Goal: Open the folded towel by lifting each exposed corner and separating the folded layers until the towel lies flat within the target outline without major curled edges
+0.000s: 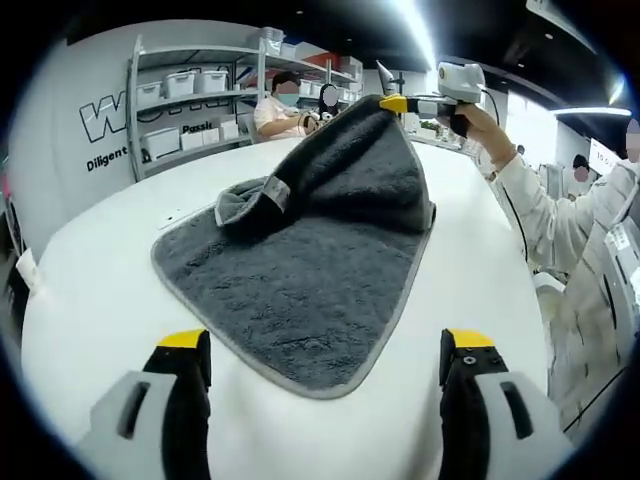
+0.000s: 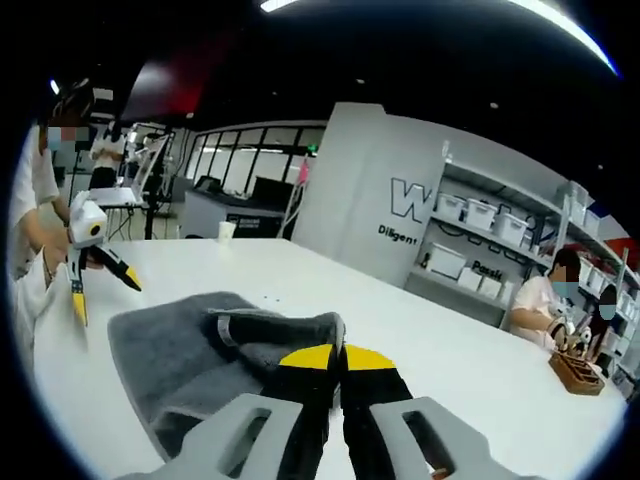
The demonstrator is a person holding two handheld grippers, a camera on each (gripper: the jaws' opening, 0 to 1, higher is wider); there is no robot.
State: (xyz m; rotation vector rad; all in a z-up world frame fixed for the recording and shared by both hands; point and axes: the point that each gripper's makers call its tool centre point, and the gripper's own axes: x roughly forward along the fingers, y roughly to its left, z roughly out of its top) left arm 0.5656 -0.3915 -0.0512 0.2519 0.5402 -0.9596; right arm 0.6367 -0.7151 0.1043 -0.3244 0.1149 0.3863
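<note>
A dark grey towel [image 1: 300,280] with a pale hem lies on the white table [image 1: 90,330]. Its far part is pulled up into a peak, and a small fold [image 1: 250,200] curls over near the middle. At the peak my right gripper [image 1: 388,102] is shut on the towel's corner, held by a hand. In the right gripper view its yellow-tipped jaws [image 2: 337,352] meet on the towel's edge, with the towel [image 2: 170,350] draped below. My left gripper [image 1: 327,340] is open just above the towel's near edge. It also appears at the left of the right gripper view [image 2: 108,302], jaws apart.
Shelves with white bins [image 1: 190,85] stand beyond the table, and a person [image 1: 280,110] sits beside them. A wooden box [image 2: 575,372] and a paper cup [image 2: 227,230] rest on the table. The sleeve [image 1: 540,210] of the person holding the grippers hangs along the table's right side.
</note>
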